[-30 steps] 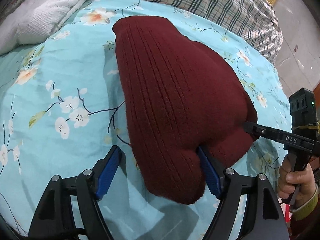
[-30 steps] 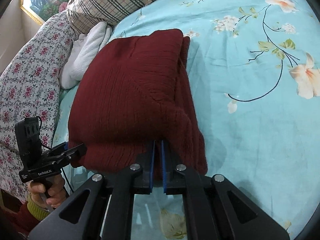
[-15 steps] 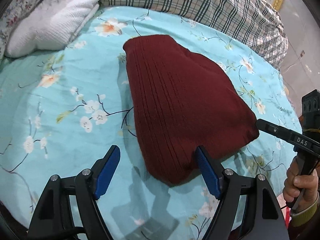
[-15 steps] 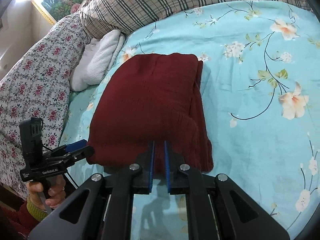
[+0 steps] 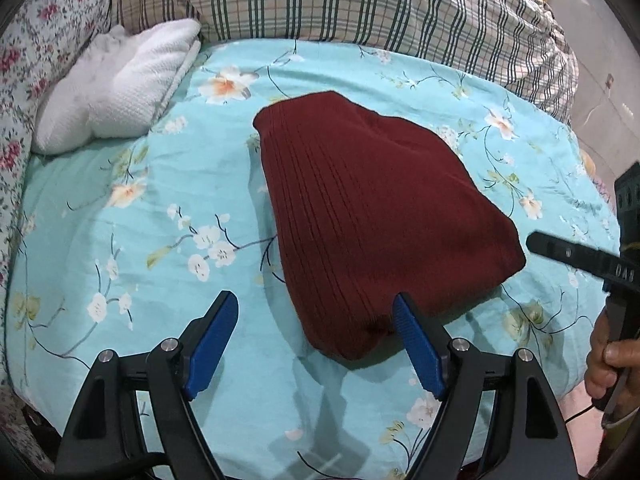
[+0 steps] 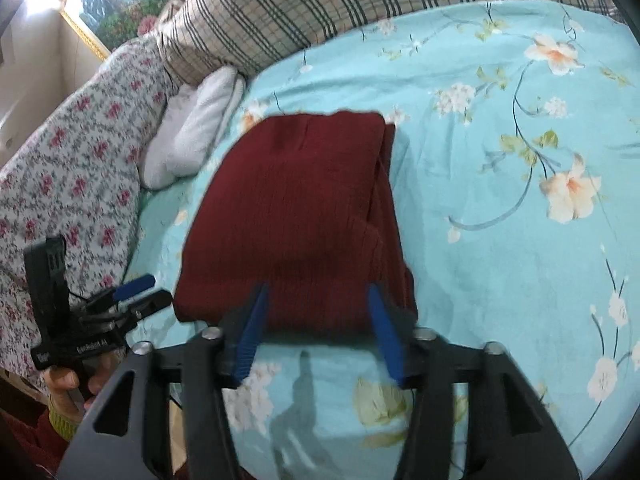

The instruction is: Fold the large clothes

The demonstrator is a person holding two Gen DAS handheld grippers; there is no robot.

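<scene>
Your left tool (image 5: pixel 314 310) hangs with its blue pads spread wide apart, gripping nothing; the right-hand pad (image 5: pixel 416 344) sits just at the near corner of the sweater, though whether it touches the knit is not clear. From your right-wrist view, the same left tool (image 6: pixel 142 292) shows off to the left of the garment, near its near-left corner.

The dark red sweater (image 5: pixel 376 216) lies folded into a compact, roughly rectangular bundle on the turquoise floral bedsheet (image 5: pixel 132 240), about mid-bed. It is a ribbed knit, with the ribs running along its length. Its long axis runs from the near edge of the bed away toward the plaid pillow (image 5: pixel 360 0) at the far side, so one short end faces you and the other faces the pillow. In the right-wrist view the sweater (image 6: pixel 296 208) shows a stacked, layered fold line down its right side and a smooth top layer.

A white folded towel (image 5: pixel 116 92) rests well apart from it, to the far left, against the floral quilt (image 6: pixel 68 168).

Your right tool (image 6: pixel 316 308) is also parted, pads apart, empty, with the near short edge of the sweater showing between them.
</scene>
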